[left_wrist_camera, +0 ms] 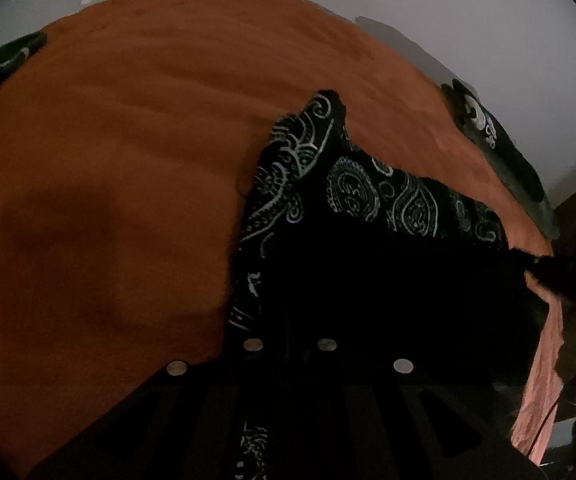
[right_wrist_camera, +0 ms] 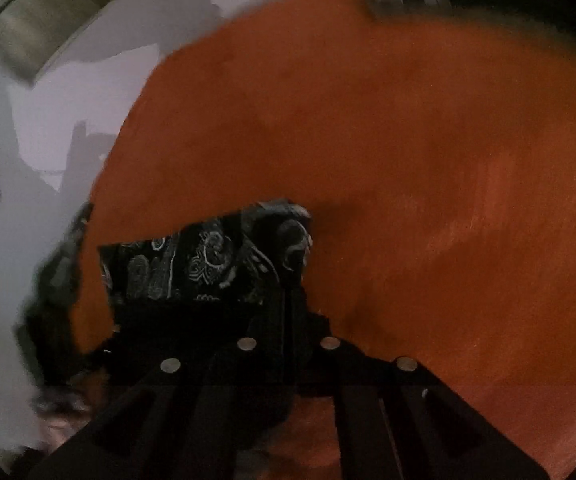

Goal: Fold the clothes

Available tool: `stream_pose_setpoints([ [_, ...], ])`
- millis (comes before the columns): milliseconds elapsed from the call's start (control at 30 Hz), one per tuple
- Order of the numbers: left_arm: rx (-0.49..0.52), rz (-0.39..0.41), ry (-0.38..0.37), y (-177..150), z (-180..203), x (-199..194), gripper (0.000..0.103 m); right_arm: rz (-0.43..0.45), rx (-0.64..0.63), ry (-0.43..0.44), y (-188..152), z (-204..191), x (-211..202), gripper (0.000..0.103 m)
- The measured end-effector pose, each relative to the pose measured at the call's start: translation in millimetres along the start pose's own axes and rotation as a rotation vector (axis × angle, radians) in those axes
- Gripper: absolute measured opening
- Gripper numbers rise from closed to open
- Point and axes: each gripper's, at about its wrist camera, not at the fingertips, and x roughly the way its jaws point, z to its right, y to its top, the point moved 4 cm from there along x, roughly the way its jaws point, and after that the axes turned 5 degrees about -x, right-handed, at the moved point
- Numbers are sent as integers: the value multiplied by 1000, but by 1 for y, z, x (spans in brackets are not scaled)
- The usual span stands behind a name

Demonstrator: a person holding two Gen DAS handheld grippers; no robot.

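clearly each claw is clamped on one corner of the black patterned cloth (left_wrist_camera: 352, 188): the left claw (left_wrist_camera: 288, 344) and right claw (right_wrist_camera: 288, 340) hold it stretched over the orange blanket (left_wrist_camera: 127, 140), probably so an edge stays straight for the fold.

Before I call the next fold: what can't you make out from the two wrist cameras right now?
- Left tongs: fingertips lost in shadow against the black paisley cloth, left wrist view; grip unconfirmed.
- Right tongs: same darkness plus motion blur, right wrist view.
- Cloth's full outline and fold state: its lower part merges with the tongs in both views.
- Dark printed item at the orange cover's far edge: too distorted to identify.
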Motion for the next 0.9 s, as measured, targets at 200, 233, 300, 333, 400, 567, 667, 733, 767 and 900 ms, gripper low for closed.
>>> stream_pose_setpoints([
  [200, -17, 27, -31, 39, 2, -13, 13, 104, 22, 47, 23, 6, -14, 45],
  [233, -4, 20, -17, 47, 5, -7, 22, 88, 9, 43, 26, 4, -7, 45],
  [300, 25, 6, 12, 61, 15, 9, 28, 39, -8, -5, 31, 5, 11, 42],
  [333, 40, 2, 29, 67, 22, 21, 27, 28, -22, -28, 32, 6, 18, 22],
  [400, 70, 17, 37, 66, 22, 21, 6, 40, -80, -61, 31, -1, 18, 3],
  [567, 113, 138, 62, 80, 30, 11, 1, 394, -407, -104, 17, -51, -43, 3],
  [667, 137, 76, 125, 80, 28, 29, 2, 218, -453, -234, 17, -39, 0, 3],
  [733, 109, 43, 131, 78, 26, 32, 5, 96, -440, -272, 16, -31, 24, 4],
  [767, 92, 29, 133, 77, 25, 32, 5, 64, -419, -277, 16, -29, 26, 4],
  [900, 9, 65, 49, 74, 26, -8, 16, 220, -207, -175, 5, -21, -43, 23],
])
